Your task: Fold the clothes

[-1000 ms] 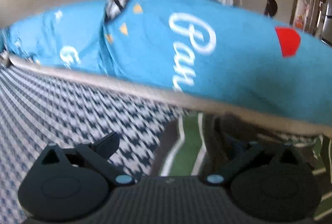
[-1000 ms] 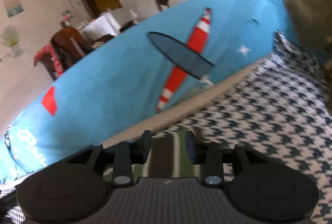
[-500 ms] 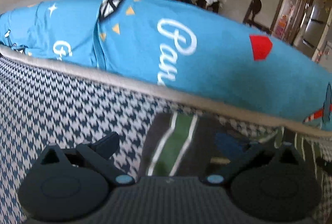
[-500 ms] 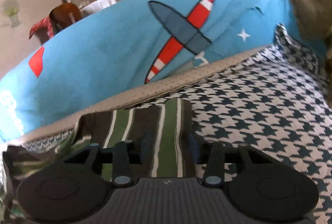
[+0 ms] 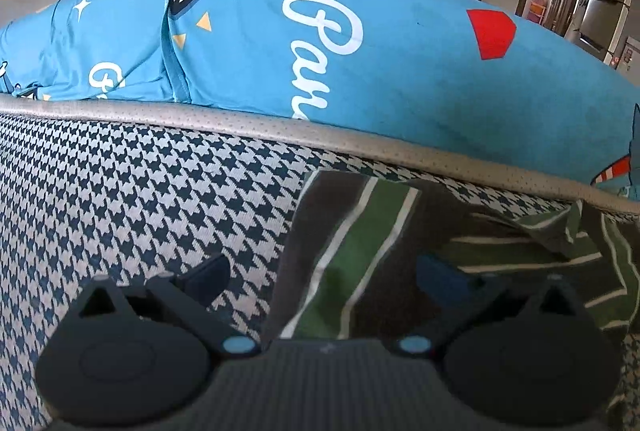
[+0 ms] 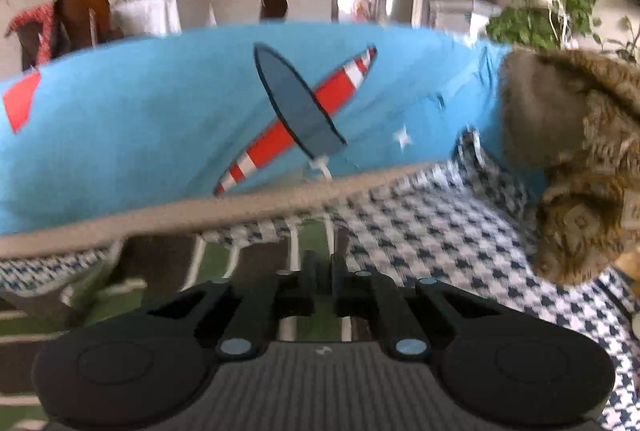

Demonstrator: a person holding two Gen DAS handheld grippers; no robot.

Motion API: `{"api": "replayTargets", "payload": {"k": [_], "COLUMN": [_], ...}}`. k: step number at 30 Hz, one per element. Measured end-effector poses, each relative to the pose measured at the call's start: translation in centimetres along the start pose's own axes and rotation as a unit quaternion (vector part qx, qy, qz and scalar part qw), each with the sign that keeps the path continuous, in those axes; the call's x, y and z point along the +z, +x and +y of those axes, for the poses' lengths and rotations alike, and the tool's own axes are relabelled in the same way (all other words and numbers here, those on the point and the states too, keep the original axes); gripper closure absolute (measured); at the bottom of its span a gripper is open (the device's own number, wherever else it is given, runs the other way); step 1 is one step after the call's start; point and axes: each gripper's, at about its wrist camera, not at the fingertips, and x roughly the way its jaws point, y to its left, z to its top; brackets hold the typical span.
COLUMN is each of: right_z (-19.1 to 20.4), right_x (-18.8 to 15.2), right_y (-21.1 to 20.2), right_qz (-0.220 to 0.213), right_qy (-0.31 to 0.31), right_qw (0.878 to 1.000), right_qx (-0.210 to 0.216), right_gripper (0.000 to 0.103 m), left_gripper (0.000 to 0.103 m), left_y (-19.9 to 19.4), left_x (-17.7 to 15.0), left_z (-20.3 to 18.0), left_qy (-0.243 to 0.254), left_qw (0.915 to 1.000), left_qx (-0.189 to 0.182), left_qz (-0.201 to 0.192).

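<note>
Your right claw [image 6: 322, 271] pinched tight on the brown-and-green striped fabric garment [image 6: 168, 263]; your left claw [image 5: 320, 271] spread wide over it.

A seat cushion [image 5: 120, 199] covered in dark-blue-and-white houndstooth fabric carries everything, edged along its far side by a beige perforated piping [image 5: 248, 123]. A brown garment with green and white stripes [image 5: 360, 243] lies crumpled directly on it, near that edge. Behind the piping rests a bright blue printed pillow [image 5: 400, 71], and a brown furry item [image 6: 572, 151] sits at the right end.
</note>
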Motion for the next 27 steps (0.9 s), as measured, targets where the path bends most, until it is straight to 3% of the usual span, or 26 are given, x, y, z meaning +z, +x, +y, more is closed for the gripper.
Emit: {"api": "replayTargets", "payload": {"k": [3,6,13,18,23,27], "right_z": [-0.9,-1.3,0.9,0.4,-3.7,-5.5], "right_x": [0.0,0.6,0.4,-1.1,-2.8,-3.6], "right_y": [0.2,-1.2,-4.4,-6.8,-6.2,-5.4], "right_qz": [0.013,-0.010,0.024,0.059,0.124,0.144], "right_qy": [0.023,0.037,0.047,0.085,0.175,0.225], "right_qw": [1.000,0.999,0.995,0.985,0.969,0.955], "right_qx": [-0.003,0.004,0.089,0.141,0.127,0.129], "right_gripper": [0.089,0.076,0.061,0.059,0.059,0.059], "left_gripper": [0.000,0.000,0.000,0.000,0.000,0.000], "left_y": [-0.2,-0.4,-0.8,-1.0,-1.4,-1.5], "left_x": [0.2,0.5,0.6,0.5,0.4,0.3], "left_z": [0.2,0.3,-0.4,-0.4,-0.6,-1.0], "left_qy": [-0.007,-0.014,-0.008,-0.009,-0.009,-0.003], "left_qw": [1.0000,0.9999,0.9999,0.9999,0.9998,0.9998], "left_qx": [0.003,0.002,-0.006,-0.009,-0.015,-0.015], "left_qz": [-0.002,-0.007,-0.009,-0.006,-0.010,-0.014]}}
